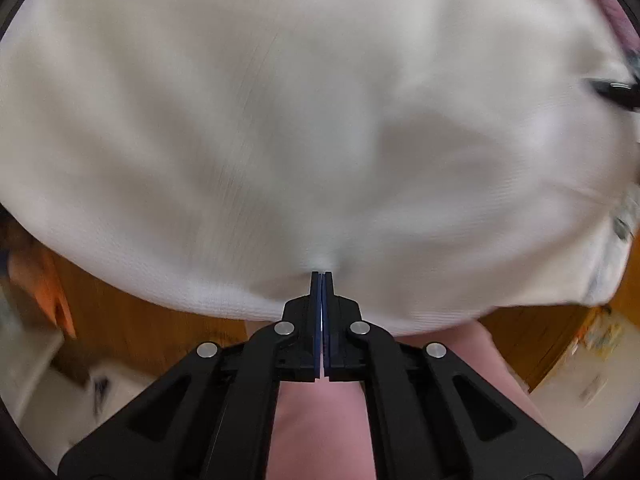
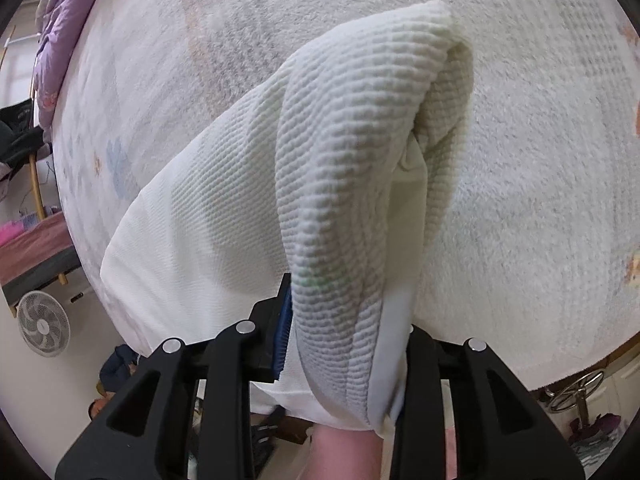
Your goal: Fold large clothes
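The left gripper point(image 1: 321, 274) is clenched: its two blue pads meet with no visible gap, and the tips pinch the near edge of the white garment point(image 1: 280, 120). From the tips the cloth spreads away and fills nearly the whole left wrist view (blurred, so its weave shows only in patches). Below the garment's edge, on either side of the gripper, lies a wooden floor point(image 1: 132, 320); an orange object point(image 1: 44, 284), too blurred to identify, sits at the far left of the garment's edge.

The right gripper point(image 2: 344, 320) grasps a thick fold of the same garment point(image 2: 360, 168). The bunched waffle-textured cloth runs between the fingers: the blue pad of the left finger point(image 2: 282, 332) presses against its side, while the right finger is covered by a smooth white layer. The fold rises from the jaws and ends in a rounded corner above them. The jaws stand partly apart, filled by the cloth.

Behind the garment lies a pale fluffy blanket point(image 2: 540, 200). A purple quilt point(image 2: 64, 28) sits at the blanket's upper left edge, and a white fan point(image 2: 43, 330) stands below the blanket's left edge.
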Tool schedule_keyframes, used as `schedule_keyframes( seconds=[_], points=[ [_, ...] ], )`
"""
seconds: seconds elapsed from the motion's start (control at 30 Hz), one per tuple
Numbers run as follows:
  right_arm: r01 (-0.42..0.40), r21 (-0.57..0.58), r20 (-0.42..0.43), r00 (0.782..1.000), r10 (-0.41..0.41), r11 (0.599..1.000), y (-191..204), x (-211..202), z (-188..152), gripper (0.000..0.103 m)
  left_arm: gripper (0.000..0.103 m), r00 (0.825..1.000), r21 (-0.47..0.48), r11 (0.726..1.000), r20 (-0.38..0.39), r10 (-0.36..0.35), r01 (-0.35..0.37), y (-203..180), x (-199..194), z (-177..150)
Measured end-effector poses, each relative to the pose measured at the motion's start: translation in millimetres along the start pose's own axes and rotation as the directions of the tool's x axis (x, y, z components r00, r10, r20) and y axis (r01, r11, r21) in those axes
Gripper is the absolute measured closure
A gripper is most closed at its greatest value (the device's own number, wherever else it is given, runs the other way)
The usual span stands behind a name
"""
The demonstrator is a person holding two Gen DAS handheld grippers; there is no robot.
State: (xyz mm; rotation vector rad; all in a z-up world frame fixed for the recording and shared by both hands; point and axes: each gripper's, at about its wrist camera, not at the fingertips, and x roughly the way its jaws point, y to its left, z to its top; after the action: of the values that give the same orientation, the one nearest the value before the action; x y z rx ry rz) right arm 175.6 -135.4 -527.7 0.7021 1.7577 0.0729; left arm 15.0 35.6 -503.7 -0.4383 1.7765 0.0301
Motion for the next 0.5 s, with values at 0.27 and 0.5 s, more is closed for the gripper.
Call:
schedule_keyframes(
  seconds=[0.27,0.5],
  points=[
    [-0.006,0.034,-0.037,0.999,0.007,0.999,0,3,5,0.073,0.103,0.965,0.093,0.995,0.256,-0.058,0.035,-52,-96,131],
    [-0.037,0.042,-0.05,0.998,0.039,0.998,-13,2,14,0.071,0.102,0.988,0.122,0.992,0.154,-0.034,0.015,-67,-37,252]
  ],
)
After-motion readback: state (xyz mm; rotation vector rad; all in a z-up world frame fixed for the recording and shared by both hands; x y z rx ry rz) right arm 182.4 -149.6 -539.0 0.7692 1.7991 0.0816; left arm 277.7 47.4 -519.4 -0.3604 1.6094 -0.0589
